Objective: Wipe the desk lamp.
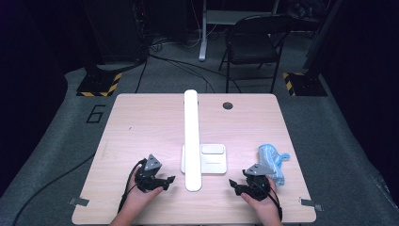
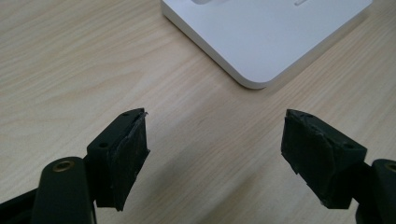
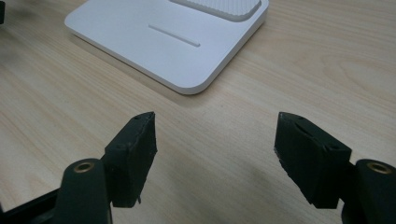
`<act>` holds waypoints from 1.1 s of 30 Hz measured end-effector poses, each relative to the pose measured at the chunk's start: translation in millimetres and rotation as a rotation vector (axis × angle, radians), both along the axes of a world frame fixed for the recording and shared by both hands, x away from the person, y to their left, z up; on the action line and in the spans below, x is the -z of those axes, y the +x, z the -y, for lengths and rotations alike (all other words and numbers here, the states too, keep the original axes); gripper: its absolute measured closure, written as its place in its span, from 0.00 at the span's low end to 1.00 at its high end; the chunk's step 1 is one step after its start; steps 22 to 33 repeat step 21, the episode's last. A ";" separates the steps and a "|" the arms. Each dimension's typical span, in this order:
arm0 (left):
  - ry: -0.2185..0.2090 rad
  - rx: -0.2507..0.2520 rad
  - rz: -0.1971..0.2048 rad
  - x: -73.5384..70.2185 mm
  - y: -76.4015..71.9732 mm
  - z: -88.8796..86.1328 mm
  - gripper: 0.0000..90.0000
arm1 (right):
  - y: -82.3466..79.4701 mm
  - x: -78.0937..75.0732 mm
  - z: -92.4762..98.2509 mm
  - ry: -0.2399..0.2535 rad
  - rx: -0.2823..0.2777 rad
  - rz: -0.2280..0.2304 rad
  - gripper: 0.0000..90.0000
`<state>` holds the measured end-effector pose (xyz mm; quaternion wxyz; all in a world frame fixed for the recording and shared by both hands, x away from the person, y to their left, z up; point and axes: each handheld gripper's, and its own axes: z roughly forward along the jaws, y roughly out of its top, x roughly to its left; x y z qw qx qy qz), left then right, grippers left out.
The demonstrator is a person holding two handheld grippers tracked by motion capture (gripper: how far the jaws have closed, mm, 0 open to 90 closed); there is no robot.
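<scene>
We read this as the very start of work on the white desk lamp (image 1: 192,141): nothing is gripped and nothing looks displaced yet. The lamp sits near the middle of the bench (image 1: 141,122), its flat square base (image 1: 211,160) toward the person's side and its long white arm (image 1: 191,136) folded down, running from the far half of the bench to just past the near edge of the base. The left tongs (image 1: 165,181) hover just left of the arm's near end, the right tongs (image 1: 235,184) just right of the base; both point inward at the lamp. In the left gripper view the left tongs (image 2: 215,154) stand spread with bare wood between the pads and a rounded base corner (image 2: 254,81) ahead, not touching. In the right gripper view the right tongs (image 3: 215,158) are likewise spread and empty, facing another base corner (image 3: 187,86). All handling remains: closing in, grasping, and whatever is to be done with the arm or base. A crumpled blue item (image 1: 273,160) lies at the right of the bench, close beside the right hand (image 1: 261,205); it may be a cloth or plastic bag, but the high view is too coarse to say. The hinge of the lamp is hard to make out, and both gripper views cut off most of the base.
</scene>
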<state>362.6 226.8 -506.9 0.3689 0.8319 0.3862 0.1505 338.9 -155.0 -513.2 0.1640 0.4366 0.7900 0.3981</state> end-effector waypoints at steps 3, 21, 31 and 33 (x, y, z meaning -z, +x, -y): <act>0.001 0.000 0.003 2.2 2.3 -2.6 0.26 | 0.3 3.1 1.3 -0.007 -0.005 -0.006 0.33; -0.012 -0.020 -0.027 9.0 11.3 -3.9 0.28 | -0.7 9.6 2.0 -0.033 0.000 -0.001 0.33; -0.012 -0.020 -0.027 9.0 11.3 -3.9 0.28 | -0.7 9.6 2.0 -0.033 0.000 -0.001 0.33; -0.012 -0.020 -0.027 9.0 11.3 -3.9 0.28 | -0.7 9.6 2.0 -0.033 0.000 -0.001 0.33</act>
